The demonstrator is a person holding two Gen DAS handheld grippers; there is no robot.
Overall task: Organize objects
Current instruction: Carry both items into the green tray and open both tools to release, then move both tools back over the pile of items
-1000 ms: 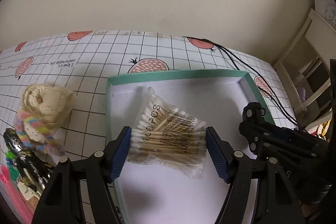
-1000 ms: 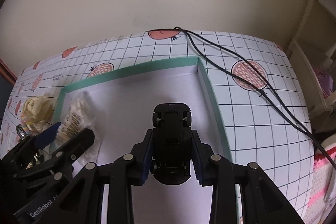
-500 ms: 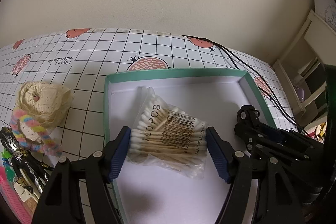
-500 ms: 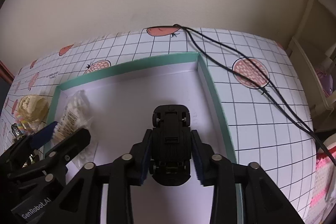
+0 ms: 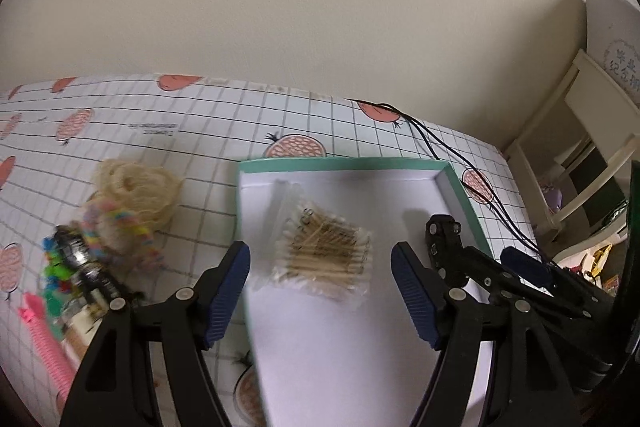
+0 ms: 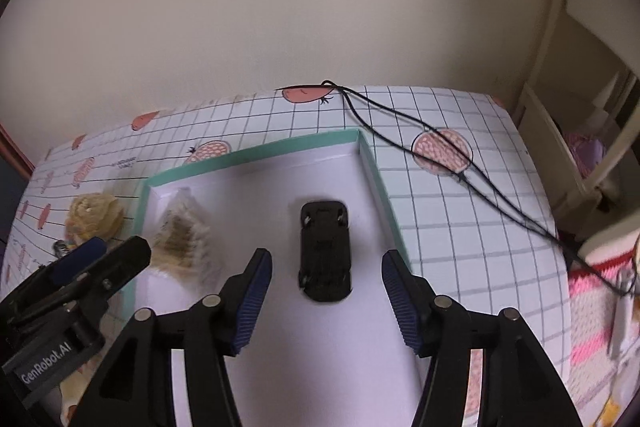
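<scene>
**Grippers released over tray, both items lying inside**

Tray (image 6: 256,155), teal-rimmed with white floor, sits on the gridded tablecloth (image 6: 460,227); left gripper (image 5: 320,291) has fingers spread wide, clear of the cotton swab packet (image 5: 324,251) lying at the tray's left side; right gripper (image 6: 326,301) likewise stands apart, toy car (image 6: 324,251) resting belly-up on the tray floor right of the packet; hair accessories (image 5: 120,223) lie left of the tray; black cables (image 6: 460,179) cross the far right.
</scene>
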